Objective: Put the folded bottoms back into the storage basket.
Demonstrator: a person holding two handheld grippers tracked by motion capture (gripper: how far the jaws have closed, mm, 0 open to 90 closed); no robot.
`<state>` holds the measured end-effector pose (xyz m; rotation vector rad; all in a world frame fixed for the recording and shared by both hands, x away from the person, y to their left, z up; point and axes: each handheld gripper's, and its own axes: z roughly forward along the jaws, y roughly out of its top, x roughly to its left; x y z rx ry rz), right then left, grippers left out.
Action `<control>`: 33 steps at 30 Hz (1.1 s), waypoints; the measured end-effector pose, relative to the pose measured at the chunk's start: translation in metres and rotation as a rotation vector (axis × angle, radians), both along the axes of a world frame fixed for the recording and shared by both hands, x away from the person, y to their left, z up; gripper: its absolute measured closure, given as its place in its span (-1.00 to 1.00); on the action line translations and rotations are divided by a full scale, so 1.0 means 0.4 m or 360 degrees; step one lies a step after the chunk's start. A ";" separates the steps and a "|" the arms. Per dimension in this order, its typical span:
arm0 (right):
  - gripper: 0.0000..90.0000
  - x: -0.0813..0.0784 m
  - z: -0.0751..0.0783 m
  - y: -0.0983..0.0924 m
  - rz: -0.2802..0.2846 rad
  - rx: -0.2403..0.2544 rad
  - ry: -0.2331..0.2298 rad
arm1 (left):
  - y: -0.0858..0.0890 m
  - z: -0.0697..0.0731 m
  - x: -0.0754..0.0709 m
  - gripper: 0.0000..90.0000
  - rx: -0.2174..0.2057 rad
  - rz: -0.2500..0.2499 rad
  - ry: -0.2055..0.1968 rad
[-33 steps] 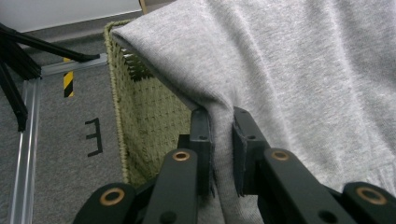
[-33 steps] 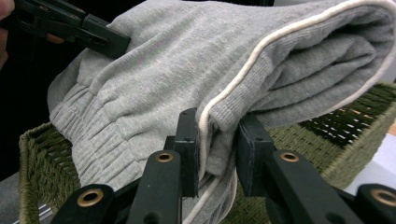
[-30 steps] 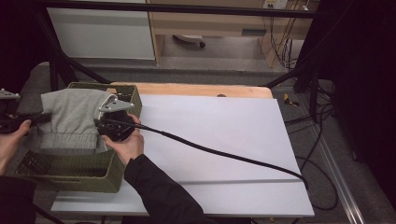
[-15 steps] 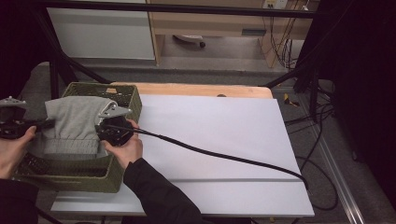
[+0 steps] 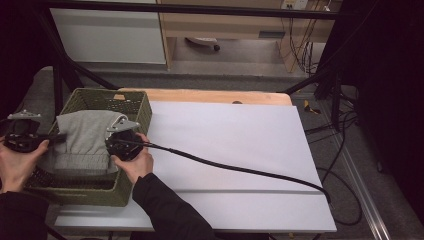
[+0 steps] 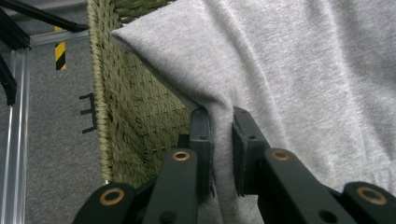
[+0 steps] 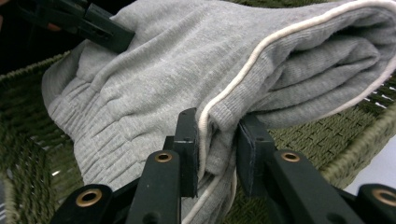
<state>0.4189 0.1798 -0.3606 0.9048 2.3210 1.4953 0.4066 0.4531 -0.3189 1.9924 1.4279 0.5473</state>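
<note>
High view: a folded grey knit garment (image 5: pixel 82 142) with ribbed cuffs hangs over the open top of a green woven rectangular basket (image 5: pixel 135 107), stretched between the two grippers.
Basket: it sits at the left end of the white-topped table (image 5: pixel 235 150), partly overhanging the table's left edge.
Left gripper (image 5: pixel 22 136): held by the person's left hand (image 5: pixel 17 162) at the basket's left side; in the left gripper view (image 6: pixel 219 135) its black jaws are nearly closed, pinching a fold of the grey fabric between them, with the basket's outer woven wall (image 6: pixel 126 116) just behind.
Right gripper (image 5: pixel 122 142): held by the right hand (image 5: pixel 135 165) over the basket's right wall; in the right gripper view (image 7: pixel 217 149) its jaws are closed on a thick folded edge of the garment (image 7: pixel 187 84) with white piping, above the basket's inside (image 7: pixel 327 140).
Cable: a black cable (image 5: pixel 235 170) runs from the right gripper across the table, away from the basket.
</note>
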 end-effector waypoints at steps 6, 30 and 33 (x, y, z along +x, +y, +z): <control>0.46 0.004 -0.015 0.005 0.0019 -0.0037 0.0016 | -0.001 -0.015 0.008 0.72 0.0023 0.0027 0.0035; -0.84 0.003 0.038 -0.191 0.0067 -0.0048 -0.0091 | -0.104 -0.003 -0.023 -0.92 -0.0070 -0.0079 -0.0104; -0.87 0.005 0.029 -0.226 0.0057 -0.0052 -0.0070 | -0.124 -0.003 -0.026 -0.95 -0.0084 -0.0125 -0.0106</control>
